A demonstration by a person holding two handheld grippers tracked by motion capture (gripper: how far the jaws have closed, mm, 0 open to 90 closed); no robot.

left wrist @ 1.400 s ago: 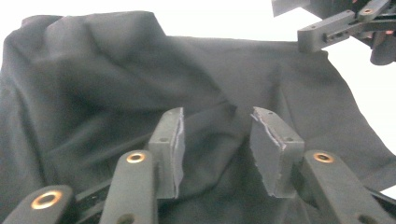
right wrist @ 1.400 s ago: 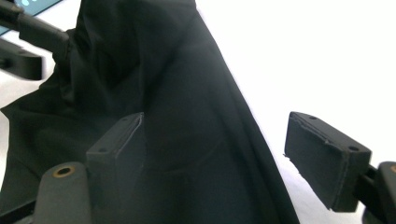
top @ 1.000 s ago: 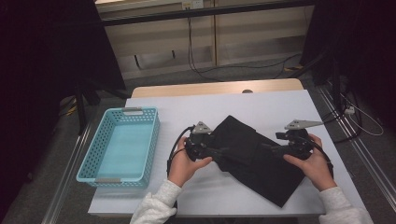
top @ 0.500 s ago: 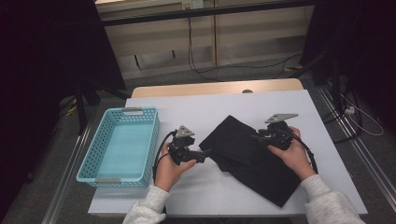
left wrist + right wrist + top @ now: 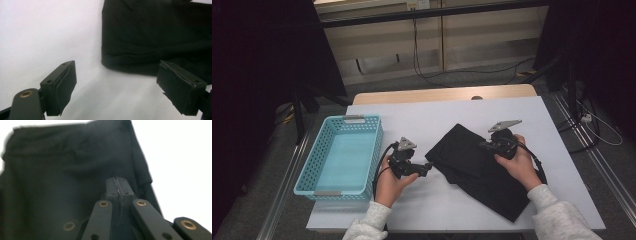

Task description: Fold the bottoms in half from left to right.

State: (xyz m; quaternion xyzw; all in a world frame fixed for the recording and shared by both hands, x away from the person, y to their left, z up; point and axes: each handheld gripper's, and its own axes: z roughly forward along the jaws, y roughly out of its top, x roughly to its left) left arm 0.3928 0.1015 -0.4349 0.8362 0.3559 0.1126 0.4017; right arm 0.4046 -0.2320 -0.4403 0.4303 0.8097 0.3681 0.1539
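A black cloth (image 5: 472, 172) lies crumpled on the white table (image 5: 422, 117), running from the middle toward the front right. My left gripper (image 5: 428, 168) sits just left of the cloth's near left corner. Its jaws have just been opening a little and stand wide with nothing between them. In the left gripper view the cloth's (image 5: 150, 37) folded edge lies just beyond my left gripper (image 5: 117, 68). My right gripper (image 5: 485, 145) rests over the cloth's upper part. Its jaws have just been closing and now meet pad to pad (image 5: 117, 181) above the cloth (image 5: 62, 170), with no fabric seen between them.
A light blue plastic basket (image 5: 346, 119) stands at the left of the table, close to my left hand. Bare white table lies behind and in front of the cloth. Cables trail over the floor beyond the far edge.
Both hands moved left. The right gripper went from the cloth's right edge to over it and shut. The left gripper came off the cloth's left corner. The cloth is bunched narrower.
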